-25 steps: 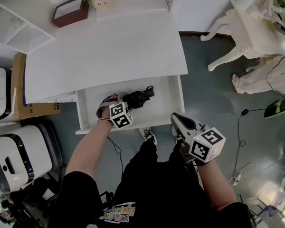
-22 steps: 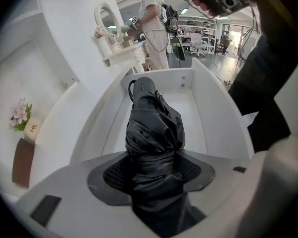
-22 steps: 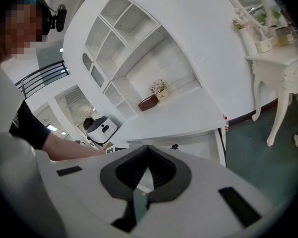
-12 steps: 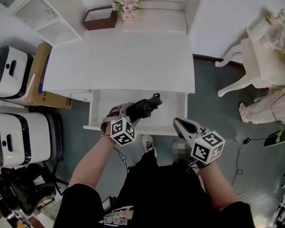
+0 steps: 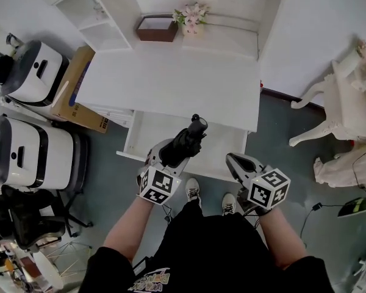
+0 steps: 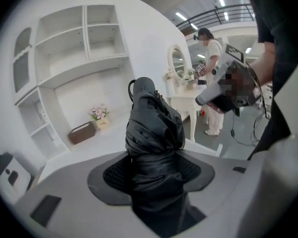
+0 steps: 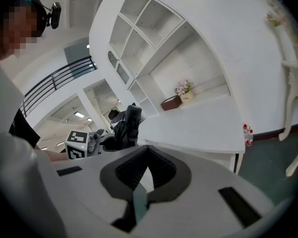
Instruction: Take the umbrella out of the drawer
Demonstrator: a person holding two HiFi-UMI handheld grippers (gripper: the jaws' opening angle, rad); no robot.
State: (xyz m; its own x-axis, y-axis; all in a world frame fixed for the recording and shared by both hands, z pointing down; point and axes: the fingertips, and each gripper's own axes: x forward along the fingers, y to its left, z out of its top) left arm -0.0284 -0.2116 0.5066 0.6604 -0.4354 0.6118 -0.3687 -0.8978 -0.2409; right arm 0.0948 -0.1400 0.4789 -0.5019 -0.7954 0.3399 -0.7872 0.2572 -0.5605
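The bottom end of the folded black cloth umbrella (image 5: 186, 142) is hidden inside the left gripper (image 5: 166, 157), which squeezes it tight. That gripper tilts the umbrella up above the open white drawer (image 5: 140, 140). The right gripper (image 5: 235, 162) hangs by the drawer's front, pinched together on nothing. A second ago the umbrella lay low in the drawer.

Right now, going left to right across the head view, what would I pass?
Lower white machine → cardboard box → left tongs clamped on the black umbrella → right tongs, nothing in them → white curved-leg furniture.
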